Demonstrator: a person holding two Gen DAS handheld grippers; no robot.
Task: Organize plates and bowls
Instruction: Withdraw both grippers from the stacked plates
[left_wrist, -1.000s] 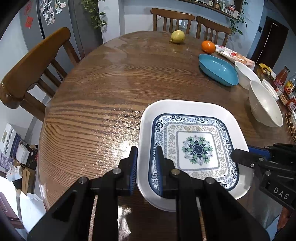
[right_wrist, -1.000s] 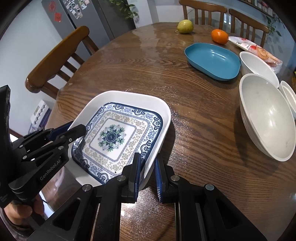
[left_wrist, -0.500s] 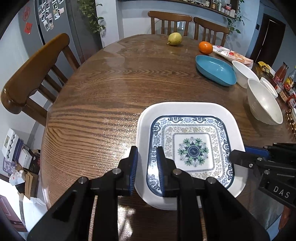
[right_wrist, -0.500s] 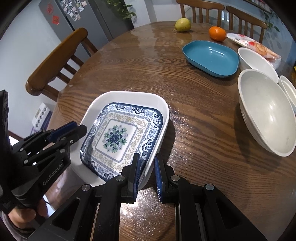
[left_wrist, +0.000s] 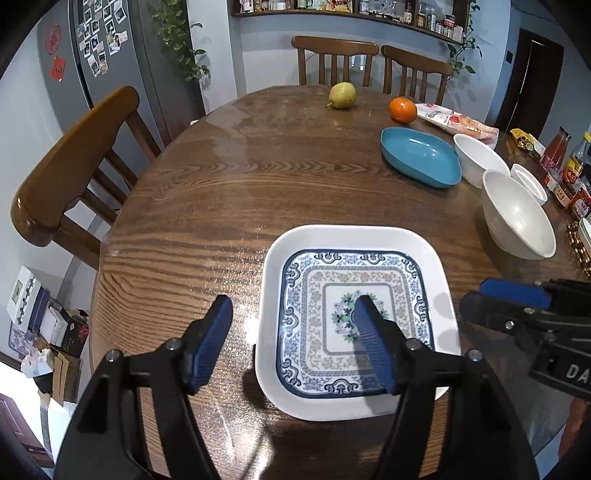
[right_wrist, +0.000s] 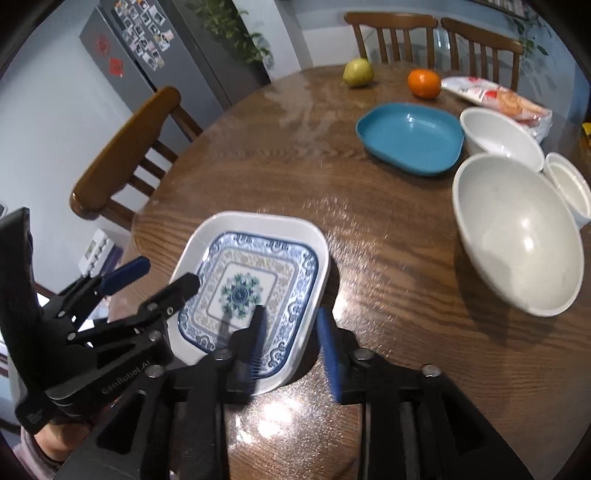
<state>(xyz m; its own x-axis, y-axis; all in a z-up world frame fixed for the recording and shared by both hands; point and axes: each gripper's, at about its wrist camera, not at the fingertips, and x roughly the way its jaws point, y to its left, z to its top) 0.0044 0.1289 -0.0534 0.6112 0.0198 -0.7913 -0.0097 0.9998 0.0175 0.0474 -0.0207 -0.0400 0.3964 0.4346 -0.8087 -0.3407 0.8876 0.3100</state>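
Now the square plate (left_wrist: 354, 325) lies flat near my edge of the table (left_wrist: 229, 192). It looks hard, smooth and breakable, so I'd pinch its raised rim. It's square, no long side. My left tongs (left_wrist: 293, 341) and right tongs (right_wrist: 291, 345) have just let go, jaws apart.

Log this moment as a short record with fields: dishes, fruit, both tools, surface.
plate: square white plate with blue floral pattern, flat on the round wooden table
other dishes: teal oval dish; large white bowl; two smaller white bowls beyond it
fruit: yellow-green pear, orange, far side
left tool: just opened, straddles plate's left rim, not gripping
right tool: just opened, straddles plate's right rim, not gripping
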